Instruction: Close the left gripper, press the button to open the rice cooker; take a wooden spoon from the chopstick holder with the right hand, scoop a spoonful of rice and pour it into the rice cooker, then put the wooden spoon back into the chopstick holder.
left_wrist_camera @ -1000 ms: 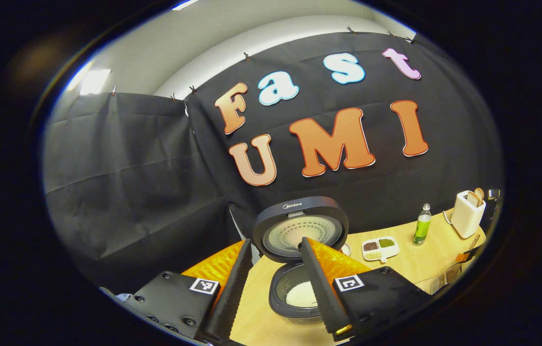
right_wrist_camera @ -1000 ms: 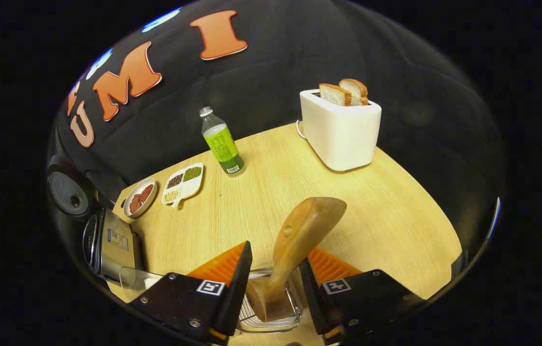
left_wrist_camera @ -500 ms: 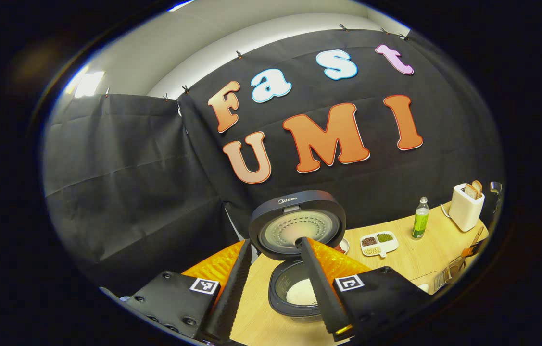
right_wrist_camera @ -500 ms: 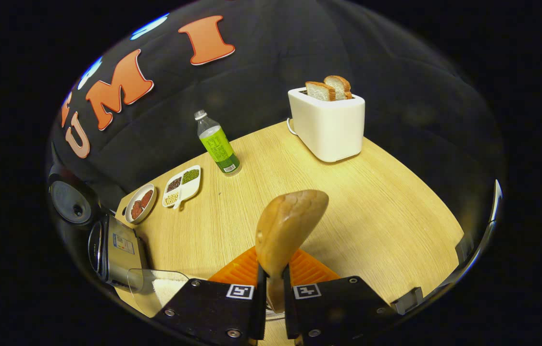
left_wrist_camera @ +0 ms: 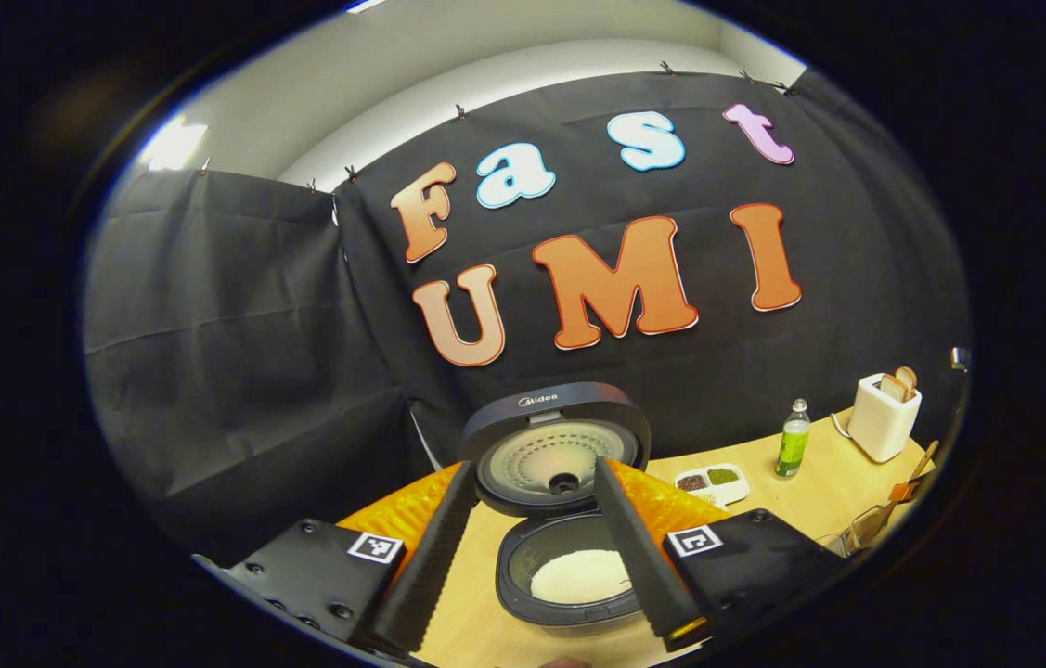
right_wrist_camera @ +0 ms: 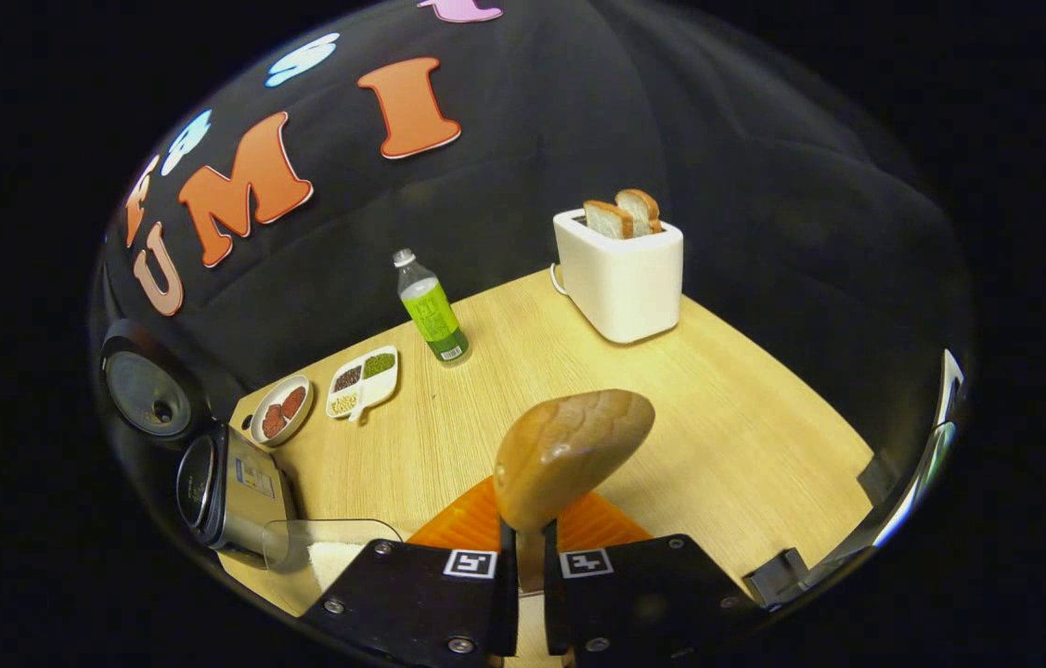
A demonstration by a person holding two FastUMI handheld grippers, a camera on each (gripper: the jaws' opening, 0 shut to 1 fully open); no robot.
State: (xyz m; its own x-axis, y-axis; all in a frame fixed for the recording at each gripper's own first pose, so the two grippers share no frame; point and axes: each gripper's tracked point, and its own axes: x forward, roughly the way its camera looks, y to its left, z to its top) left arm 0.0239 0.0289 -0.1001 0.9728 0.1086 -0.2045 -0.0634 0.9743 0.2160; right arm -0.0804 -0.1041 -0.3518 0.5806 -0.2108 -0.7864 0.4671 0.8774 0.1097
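The rice cooker (left_wrist_camera: 569,594) stands open, its lid (left_wrist_camera: 555,445) raised and white rice lying in the inner pot. My left gripper (left_wrist_camera: 534,467) hovers in front of it, open, with nothing between its fingers. My right gripper (right_wrist_camera: 523,533) is shut on the handle of the wooden spoon (right_wrist_camera: 574,453), whose rounded bowl sticks up and forward over the table. In the right gripper view the rice cooker (right_wrist_camera: 230,492) sits at the far left with its lid (right_wrist_camera: 147,394) up. A clear container of rice (right_wrist_camera: 323,557) stands beside it, close to my right gripper.
On the wooden table (right_wrist_camera: 717,436) stand a white toaster (right_wrist_camera: 620,278) holding bread slices, a green bottle (right_wrist_camera: 430,311), a divided dish of beans (right_wrist_camera: 363,382) and a small round dish (right_wrist_camera: 281,411). Black cloth walls close the back and left.
My right gripper shut on the spoon's handle and lifted it out of the wire holder, which has dropped from sight. My left gripper drew back slightly from the cooker, still open.
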